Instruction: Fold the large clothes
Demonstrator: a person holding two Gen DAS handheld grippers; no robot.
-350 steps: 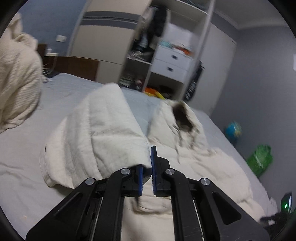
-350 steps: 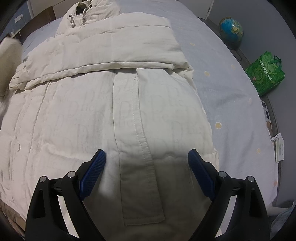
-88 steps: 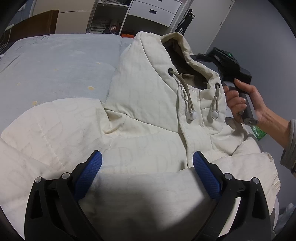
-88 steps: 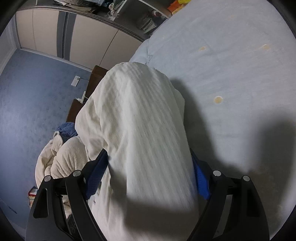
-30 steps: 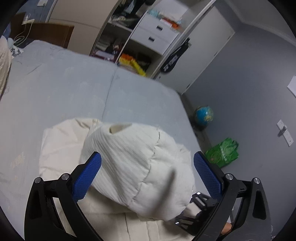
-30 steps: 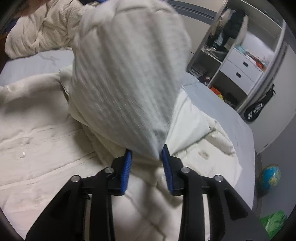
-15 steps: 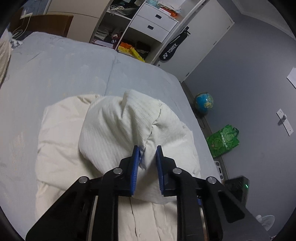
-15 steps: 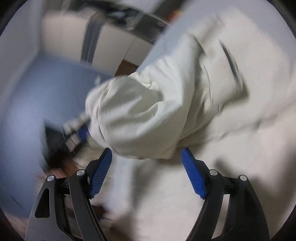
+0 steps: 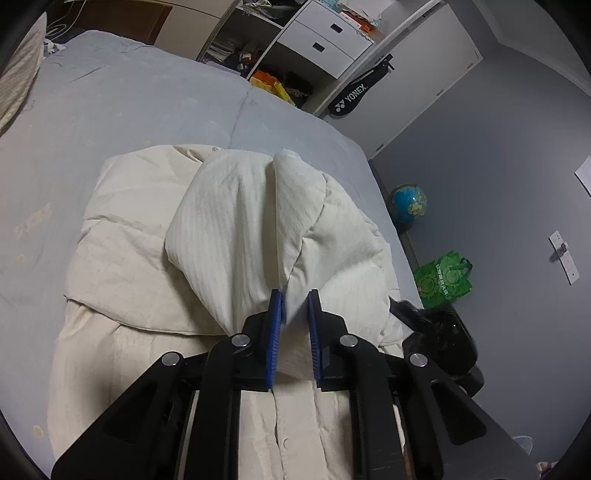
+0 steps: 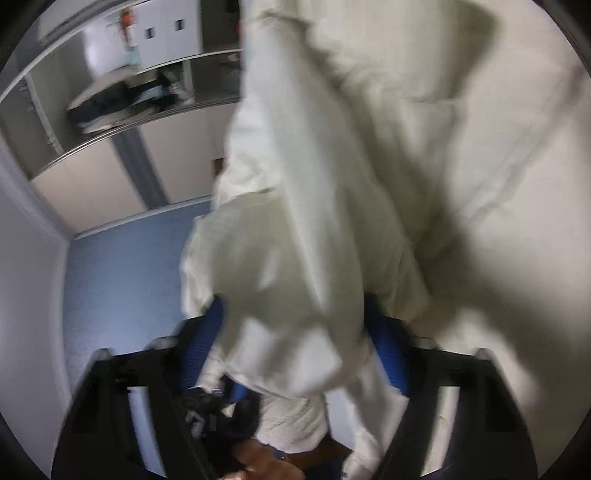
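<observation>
A large cream padded jacket [image 9: 155,258] lies on the grey bed [image 9: 129,103]. Its hood [image 9: 236,229] is folded up over the body. My left gripper [image 9: 294,306] is shut on a pinch of the hood's fabric, just above the jacket's button placket. In the blurred right wrist view the same cream jacket [image 10: 424,129] fills the frame. My right gripper [image 10: 295,343] is open, with a bunch of jacket fabric [image 10: 280,295] lying loosely between its wide-apart blue pads [image 10: 207,332]. The right gripper's black body shows at the jacket's right edge in the left wrist view [image 9: 436,332].
White shelves and drawers [image 9: 321,33] stand beyond the far end of the bed. A globe [image 9: 408,203] and a green bag [image 9: 443,277] sit on the floor to the right. A cream blanket [image 9: 18,85] lies at the far left. A wardrobe [image 10: 110,110] shows in the right wrist view.
My left gripper closed on the hood fabric half a second ago and still holds it, now a little nearer. My right gripper let go of the hood, opened wide and swung round.
</observation>
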